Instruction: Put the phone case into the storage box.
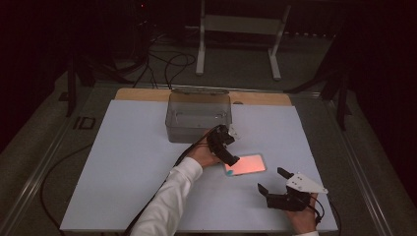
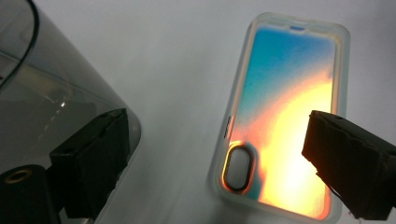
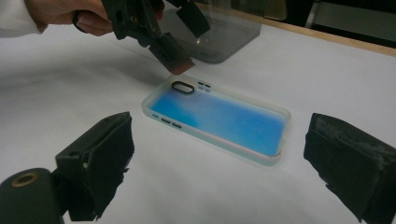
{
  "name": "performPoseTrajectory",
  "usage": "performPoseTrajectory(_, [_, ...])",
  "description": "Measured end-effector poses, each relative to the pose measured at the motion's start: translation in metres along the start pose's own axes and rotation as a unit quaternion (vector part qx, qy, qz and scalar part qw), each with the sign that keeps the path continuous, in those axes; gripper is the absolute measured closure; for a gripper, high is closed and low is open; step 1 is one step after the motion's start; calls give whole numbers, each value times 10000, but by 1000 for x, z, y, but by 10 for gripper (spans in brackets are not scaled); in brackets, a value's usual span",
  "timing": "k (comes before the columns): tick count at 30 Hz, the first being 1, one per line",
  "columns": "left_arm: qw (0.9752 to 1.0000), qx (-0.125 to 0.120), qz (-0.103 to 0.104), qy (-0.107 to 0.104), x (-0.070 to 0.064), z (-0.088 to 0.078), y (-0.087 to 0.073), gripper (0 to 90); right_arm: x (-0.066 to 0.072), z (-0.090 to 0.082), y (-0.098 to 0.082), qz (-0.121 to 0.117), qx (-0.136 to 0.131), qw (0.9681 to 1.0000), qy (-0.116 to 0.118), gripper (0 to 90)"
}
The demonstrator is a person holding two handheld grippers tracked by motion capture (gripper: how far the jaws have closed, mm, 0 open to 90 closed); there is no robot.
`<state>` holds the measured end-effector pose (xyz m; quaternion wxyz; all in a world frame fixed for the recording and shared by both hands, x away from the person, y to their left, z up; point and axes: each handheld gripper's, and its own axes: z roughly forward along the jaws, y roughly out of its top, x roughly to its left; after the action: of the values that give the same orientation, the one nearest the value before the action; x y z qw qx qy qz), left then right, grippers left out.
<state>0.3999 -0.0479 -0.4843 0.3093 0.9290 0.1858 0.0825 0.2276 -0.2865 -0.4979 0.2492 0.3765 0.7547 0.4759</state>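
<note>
On the white sheet (image 1: 128,162), just in front of the bin (image 1: 198,117), a phone case (image 1: 246,164) lies flat, inner side up. Colour reads orange-pink from the high view, blue from the right gripper view. Its long axis runs roughly left to right across the table. The camera cutout (image 3: 183,87) sits at the end toward the left gripper (image 1: 231,147).

In the left gripper view the case's (image 2: 280,107) lower right corner is hidden behind a jaw. The bin (image 2: 42,112) is cut off at the frame edge there; its contents cannot be made out.

Left gripper: jaws wide apart, gripping nothing, one jaw tip over the cutout end of the case; whether it touches cannot be told.

Right gripper (image 1: 275,181): jaws wide apart, empty, near the case's other end, clear of it. The person's sleeve (image 1: 167,196) enters from the bottom edge.
</note>
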Motion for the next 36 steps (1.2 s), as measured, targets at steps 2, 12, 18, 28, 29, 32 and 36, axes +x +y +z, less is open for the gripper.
performPoseTrajectory(2, [10000, -11, 19, -23, -2, 2, 2, 96, 0, 0, 0, 2, 0, 10000, -3, 82])
performPoseTrajectory(12, [10000, 41, 31, -82, -5, 12, 6, 144, 0, 0, 0, -3, 8, 10000, -5, 82])
performPoseTrajectory(18, [9998, 183, 16, -23, -9, 22, 7, 240, 0, 0, 0, 2, 6, 10000, -5, 82])
performPoseTrajectory(28, [9984, 361, -194, -391, -4, 33, 11, 557, -1, 0, 0, -2, 9, 10000, -4, 83])
performPoseTrajectory(29, [9982, 389, -207, -417, -4, 35, 12, 591, -1, 0, 0, -5, 6, 10000, -2, 82])
performPoseTrajectory(32, [9976, 452, -211, -479, -5, 37, 13, 686, -1, -1, 0, 4, 6, 10000, -16, 82])
performPoseTrajectory(36, [9963, 562, -275, -597, -3, 39, 18, 760, -1, -1, 0, 6, 4, 10000, -13, 83])
